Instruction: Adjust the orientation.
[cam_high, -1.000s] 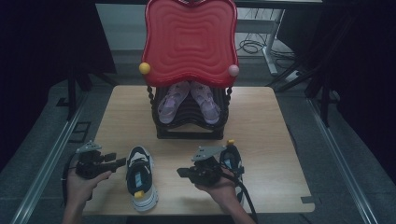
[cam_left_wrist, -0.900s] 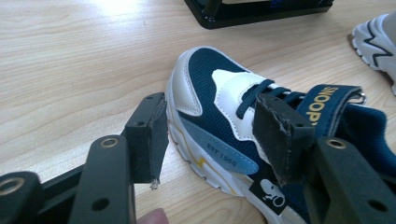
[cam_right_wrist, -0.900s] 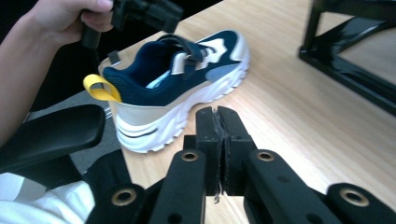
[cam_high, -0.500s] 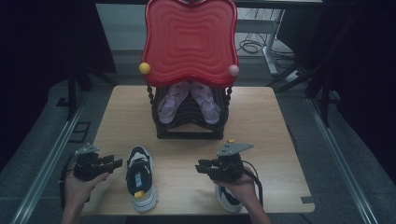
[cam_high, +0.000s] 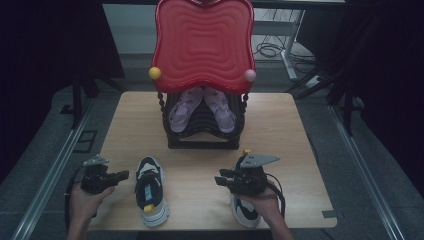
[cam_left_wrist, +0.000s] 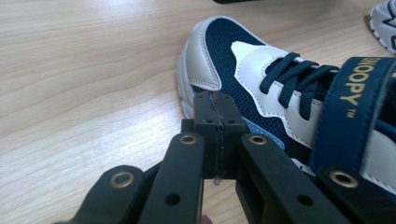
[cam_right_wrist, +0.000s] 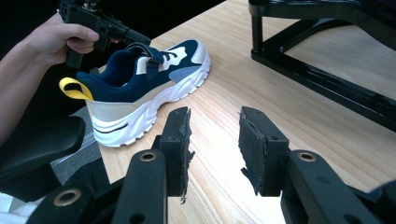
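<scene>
At the top centre we see a red wavy panel (cam_high: 202, 45) above a black rack (cam_high: 202, 127) holding two lilac sandals (cam_high: 181, 112) on the wooden table (cam_high: 290, 125).

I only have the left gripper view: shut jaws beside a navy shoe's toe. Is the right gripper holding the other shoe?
Observer: No. The right gripper holds nothing; its jaws have just been opening, with bare table between them.
Operator: Where is the other shoe, then?
Observer: The other shoe lies at the table's near edge, under the right hand.
Operator: What's farther ahead?
Observer: A black rack at the table's far middle, with purple sandals on it.
</scene>
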